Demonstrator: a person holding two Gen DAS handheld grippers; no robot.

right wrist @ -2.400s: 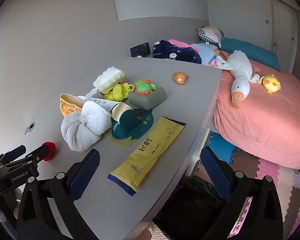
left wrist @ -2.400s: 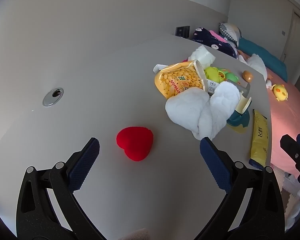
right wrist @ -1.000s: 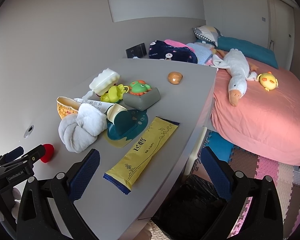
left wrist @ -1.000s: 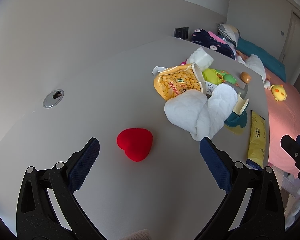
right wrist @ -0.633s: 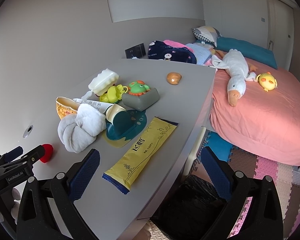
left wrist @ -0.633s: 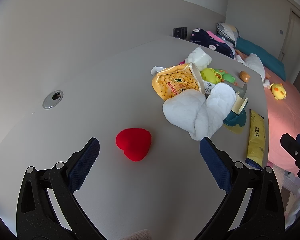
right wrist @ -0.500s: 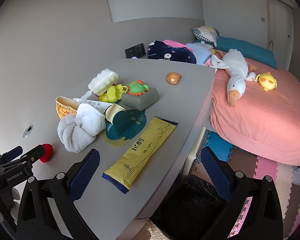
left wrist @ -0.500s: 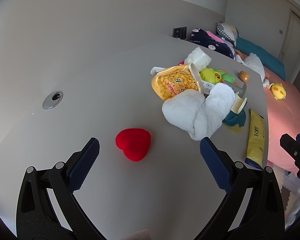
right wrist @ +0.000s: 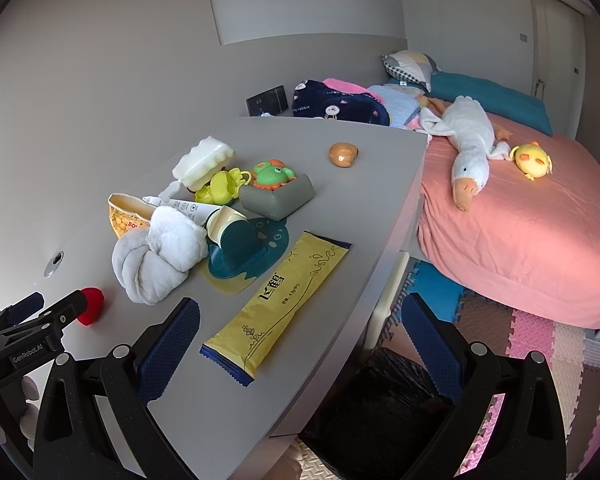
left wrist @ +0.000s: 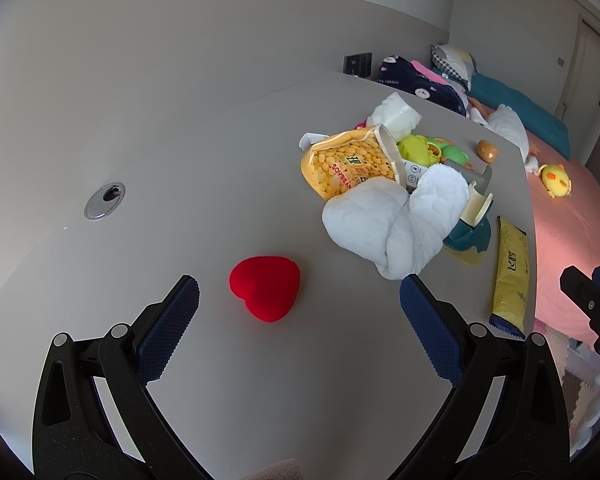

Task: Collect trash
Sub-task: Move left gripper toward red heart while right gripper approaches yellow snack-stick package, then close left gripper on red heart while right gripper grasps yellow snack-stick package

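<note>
A long yellow snack wrapper (right wrist: 278, 302) lies near the grey table's front edge; it also shows in the left wrist view (left wrist: 510, 272). A yellow soybean bag (left wrist: 350, 166) lies behind a rolled white towel (left wrist: 396, 222). My left gripper (left wrist: 299, 320) is open and empty, hovering over the table just short of a red heart-shaped object (left wrist: 265, 293). My right gripper (right wrist: 300, 338) is open and empty above the table's front edge, with the wrapper by its left finger. A black trash bag (right wrist: 380, 412) sits on the floor below.
Toys, a white tube, a teal cup piece (right wrist: 242, 246), a grey block (right wrist: 278, 196) and a brown object (right wrist: 343, 154) crowd the table. A cable hole (left wrist: 104, 201) is at left. A pink bed (right wrist: 540, 220) with plush toys stands at right.
Both grippers have drifted slightly; the table objects have shifted a little in view. Neither gripper has opened, shut or taken hold of anything.
</note>
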